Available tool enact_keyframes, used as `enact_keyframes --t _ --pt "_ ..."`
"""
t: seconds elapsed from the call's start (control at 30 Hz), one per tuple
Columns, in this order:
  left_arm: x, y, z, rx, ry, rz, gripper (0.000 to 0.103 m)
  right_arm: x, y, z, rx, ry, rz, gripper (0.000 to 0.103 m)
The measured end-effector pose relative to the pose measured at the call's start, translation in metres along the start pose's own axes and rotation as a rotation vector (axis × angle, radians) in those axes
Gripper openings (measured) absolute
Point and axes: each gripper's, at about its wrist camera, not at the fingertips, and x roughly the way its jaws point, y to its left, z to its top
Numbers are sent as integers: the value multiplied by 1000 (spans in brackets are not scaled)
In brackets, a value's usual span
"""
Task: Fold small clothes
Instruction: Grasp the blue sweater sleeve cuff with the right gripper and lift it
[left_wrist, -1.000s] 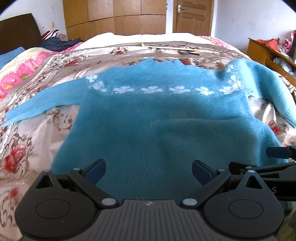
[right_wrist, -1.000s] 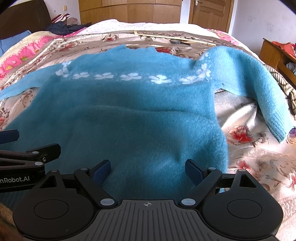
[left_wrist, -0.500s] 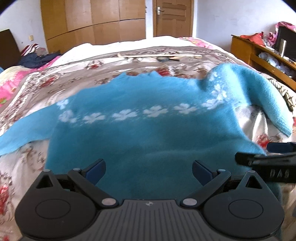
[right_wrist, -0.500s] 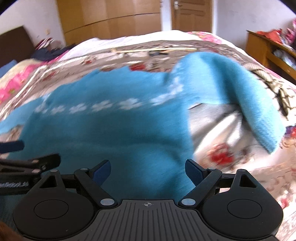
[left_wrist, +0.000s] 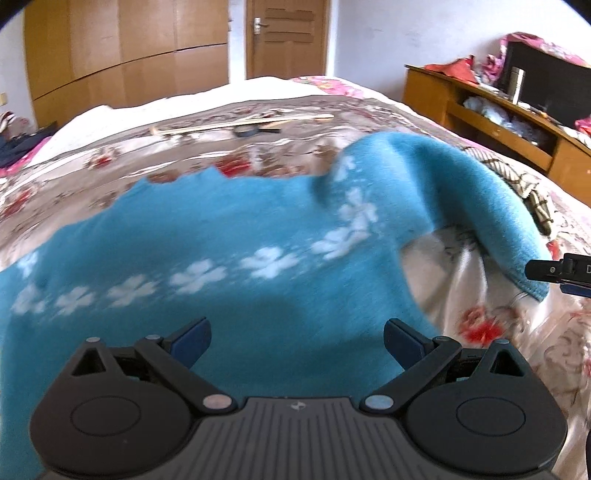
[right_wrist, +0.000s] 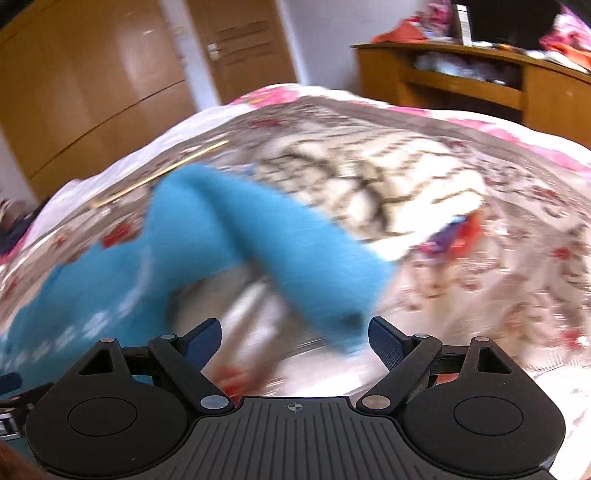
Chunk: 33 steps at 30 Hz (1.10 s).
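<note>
A fuzzy blue sweater (left_wrist: 207, 236) with a row of white flowers lies spread flat on the floral bedspread (left_wrist: 258, 155). Its right sleeve (left_wrist: 472, 192) bends down toward the bed's right side. My left gripper (left_wrist: 297, 341) is open and empty above the sweater's lower body. My right gripper (right_wrist: 294, 341) is open and empty, just short of the right sleeve's cuff (right_wrist: 347, 310); this view is motion-blurred. The right gripper's tip shows at the right edge of the left wrist view (left_wrist: 554, 269).
A wooden stick (left_wrist: 240, 123) and a dark roll of tape (left_wrist: 247, 131) lie at the far end of the bed. A wooden shelf unit (left_wrist: 498, 122) with clutter stands to the right. Wardrobe and door stand behind. A checked cloth (left_wrist: 524, 184) lies by the sleeve.
Both grippers have swung right. The right gripper moved from over the sweater's lower body to the right sleeve's cuff. Both stayed open and the sweater has not moved.
</note>
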Motion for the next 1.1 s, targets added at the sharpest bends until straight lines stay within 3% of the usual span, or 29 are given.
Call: enact_keyframes --t 0.1,0.27,0.37,0.43,0.47,0.5,0.57,0.67,0.8,0.97,1.1 --pt "13 -11 5 22 5 -16 103 14 -22 4 40 12 -16 88" --pt "31 -23 6 32 40 -33 103 39 -38 9 89 30 69 83" --pt "38 -28 5 34 55 -38 103 45 -45 11 118 27 129 68" --pt "42 -31 6 41 57 -41 103 44 -50 13 135 27 172 43" --pt "43 -33 7 46 56 -41 103 43 -53 15 164 38 195 40" --pt "44 -35 7 50 53 -42 103 42 -57 16 206 60 238 29" --pt "44 -35 9 50 47 -48 103 37 -60 19 267 94 326 21" --pt "42 -33 11 48 35 -48 103 25 -57 29 325 107 442 18" --pt "32 -21 12 34 4 -37 103 5 -34 55 345 94 596 17" --pt "15 10 7 -19 -32 -24 103 -14 32 87 190 54 665 16" --pt "-3 42 -4 -60 -58 -2 103 -11 104 98 54 82 692 16"
